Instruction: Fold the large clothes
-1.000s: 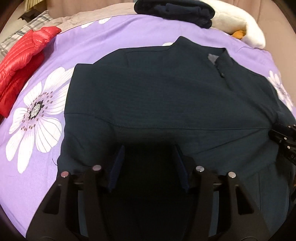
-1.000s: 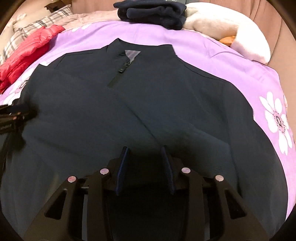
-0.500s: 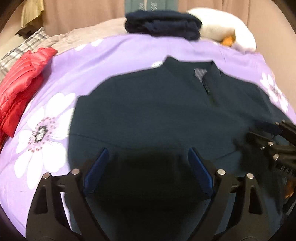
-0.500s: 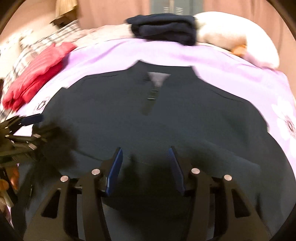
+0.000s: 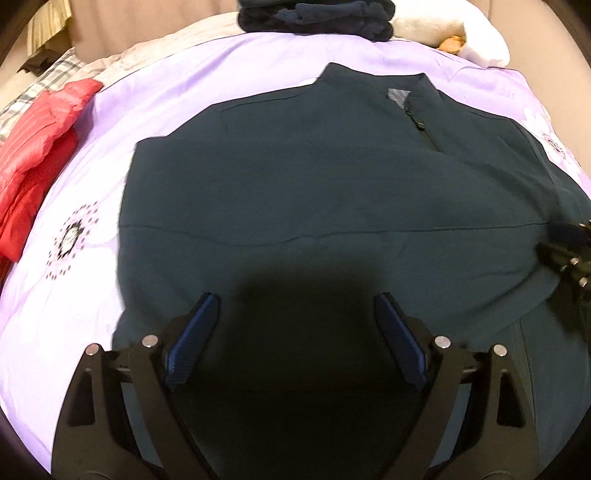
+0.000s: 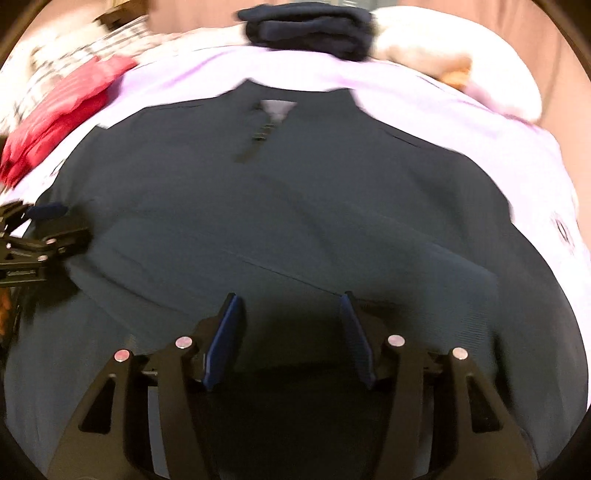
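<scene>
A large dark navy zip-neck top lies flat on the purple flowered bedspread, collar far, both sleeves folded across the body. It also shows in the right wrist view. My left gripper is open and empty above the lower left part of the garment. My right gripper is open and empty above the lower right part. Each gripper shows at the edge of the other's view: the right one, the left one.
A red puffer jacket lies at the left on the bed. A folded dark pile and a white plush toy sit at the far edge. A plaid pillow lies behind the jacket.
Both grippers have opened wider and pulled back from the garment. The views shifted slightly; the right wrist view is blurred by motion.
</scene>
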`<state>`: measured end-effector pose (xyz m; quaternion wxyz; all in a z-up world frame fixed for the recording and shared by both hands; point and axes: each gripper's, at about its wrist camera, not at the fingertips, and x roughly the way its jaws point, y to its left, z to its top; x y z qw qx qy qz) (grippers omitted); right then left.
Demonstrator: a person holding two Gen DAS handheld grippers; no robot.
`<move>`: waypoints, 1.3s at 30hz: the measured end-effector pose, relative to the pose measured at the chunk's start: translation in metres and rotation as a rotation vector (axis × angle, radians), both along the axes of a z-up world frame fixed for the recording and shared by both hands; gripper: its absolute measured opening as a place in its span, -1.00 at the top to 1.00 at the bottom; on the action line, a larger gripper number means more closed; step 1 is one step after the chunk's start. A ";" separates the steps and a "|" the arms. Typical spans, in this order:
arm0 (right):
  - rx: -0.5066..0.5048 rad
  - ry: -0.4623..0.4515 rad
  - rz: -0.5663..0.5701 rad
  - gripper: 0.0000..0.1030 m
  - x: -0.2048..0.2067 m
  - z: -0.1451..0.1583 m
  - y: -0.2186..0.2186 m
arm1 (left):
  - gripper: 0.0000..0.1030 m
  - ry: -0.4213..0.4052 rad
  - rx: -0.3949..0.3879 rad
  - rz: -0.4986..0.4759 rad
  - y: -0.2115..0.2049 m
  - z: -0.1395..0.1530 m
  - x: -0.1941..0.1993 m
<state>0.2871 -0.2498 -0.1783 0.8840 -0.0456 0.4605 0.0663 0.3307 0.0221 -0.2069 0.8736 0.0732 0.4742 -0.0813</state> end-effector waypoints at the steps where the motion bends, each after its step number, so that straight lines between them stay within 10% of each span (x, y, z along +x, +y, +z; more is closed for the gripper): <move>1: 0.012 0.000 0.001 -0.09 -0.003 0.002 -0.004 | -0.72 0.005 0.000 0.012 0.003 0.002 -0.001; 14: 0.176 -0.064 -0.119 -0.48 -0.092 0.048 -0.037 | -0.96 -0.007 -0.162 0.113 0.039 0.047 -0.098; 27: 0.401 -0.006 -0.188 -0.94 -0.217 0.044 -0.051 | -0.96 0.131 -0.376 0.117 0.024 0.031 -0.216; 39: 0.552 -0.081 -0.427 -0.95 -0.283 0.041 -0.130 | -0.96 0.114 -0.485 0.104 0.015 0.054 -0.250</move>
